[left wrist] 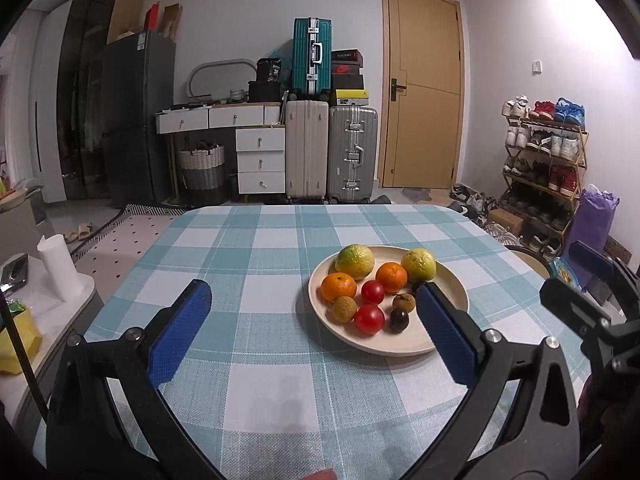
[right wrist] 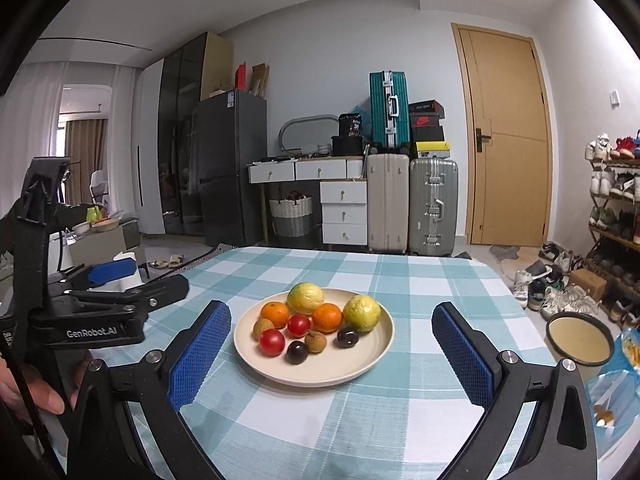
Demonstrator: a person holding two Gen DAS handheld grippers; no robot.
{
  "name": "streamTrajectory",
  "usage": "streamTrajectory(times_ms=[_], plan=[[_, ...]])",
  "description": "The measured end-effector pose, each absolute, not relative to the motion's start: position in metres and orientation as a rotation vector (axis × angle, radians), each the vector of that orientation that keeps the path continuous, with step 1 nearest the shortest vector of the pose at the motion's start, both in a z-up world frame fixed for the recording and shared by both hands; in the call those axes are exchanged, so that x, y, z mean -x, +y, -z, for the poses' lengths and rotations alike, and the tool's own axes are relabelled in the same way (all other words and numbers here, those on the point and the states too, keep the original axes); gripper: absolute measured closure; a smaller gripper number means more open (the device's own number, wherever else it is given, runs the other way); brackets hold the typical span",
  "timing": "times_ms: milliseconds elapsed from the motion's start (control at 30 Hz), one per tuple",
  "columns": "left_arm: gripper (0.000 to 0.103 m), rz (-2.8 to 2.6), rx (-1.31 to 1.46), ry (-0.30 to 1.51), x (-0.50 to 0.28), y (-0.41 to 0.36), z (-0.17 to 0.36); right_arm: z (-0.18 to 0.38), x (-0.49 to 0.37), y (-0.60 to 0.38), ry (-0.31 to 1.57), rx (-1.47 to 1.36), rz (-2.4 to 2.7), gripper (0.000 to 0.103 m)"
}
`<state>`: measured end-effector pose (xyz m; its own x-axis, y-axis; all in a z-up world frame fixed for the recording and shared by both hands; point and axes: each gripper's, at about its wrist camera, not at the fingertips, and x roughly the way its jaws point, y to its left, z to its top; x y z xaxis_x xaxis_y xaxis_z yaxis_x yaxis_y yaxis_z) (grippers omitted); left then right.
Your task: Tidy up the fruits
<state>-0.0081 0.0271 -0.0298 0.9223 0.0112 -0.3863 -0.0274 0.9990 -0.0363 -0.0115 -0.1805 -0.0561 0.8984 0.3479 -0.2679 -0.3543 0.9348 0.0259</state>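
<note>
A cream plate [left wrist: 448, 280] [right wrist: 376, 344] of fruit sits on the checked tablecloth. It holds two yellow-green citrus [right wrist: 305, 298], two oranges [right wrist: 275, 314], two red tomatoes [right wrist: 271, 342], two brown longans [right wrist: 315, 341] and two dark plums [right wrist: 297, 352]. My left gripper [left wrist: 312, 320] is open and empty, above the cloth just left of the plate; its right finger overlaps the plate's right side. My right gripper [right wrist: 331, 344] is open and empty, straddling the plate from the near side. The left gripper also shows at the left of the right wrist view [right wrist: 120, 276].
A round bowl [right wrist: 579, 339] and blue-white snack packets [right wrist: 616, 396] lie beside the table's right edge. A paper roll [left wrist: 58, 268] stands on a side table at left. Suitcases, drawers and a shoe rack stand beyond the table.
</note>
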Motion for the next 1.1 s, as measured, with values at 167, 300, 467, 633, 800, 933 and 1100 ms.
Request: streamTrajectory(times_ms=[167,300,467,633,800,933,1100], plan=[[0.001,-0.011,0.039,0.382,0.011,0.029,0.035,0.059,0.015,-0.185,0.265,0.029,-0.358,0.000],[0.001,-0.025,0.032,0.371,0.011,0.032,0.042,0.062,0.017,-0.186,0.267,0.042,-0.364,0.000],[0.001,-0.025,0.056,0.394,0.008,0.038,0.055,0.070,0.015,-0.183,0.288,0.071,-0.371,0.000],[0.001,-0.033,0.046,0.387,0.006,0.037,0.056,0.073,0.007,-0.185,0.318,0.048,-0.385,0.000],[0.001,-0.043,0.026,0.349,0.013,0.033,0.055,0.073,0.009,-0.182,0.312,0.064,-0.391,0.000],[0.001,-0.036,0.013,0.325,0.018,0.030,0.054,0.073,0.009,-0.182,0.313,0.064,-0.405,0.000],[0.001,-0.038,0.019,0.317,0.022,0.031,0.053,0.073,0.009,-0.182,0.312,0.066,-0.406,0.000]])
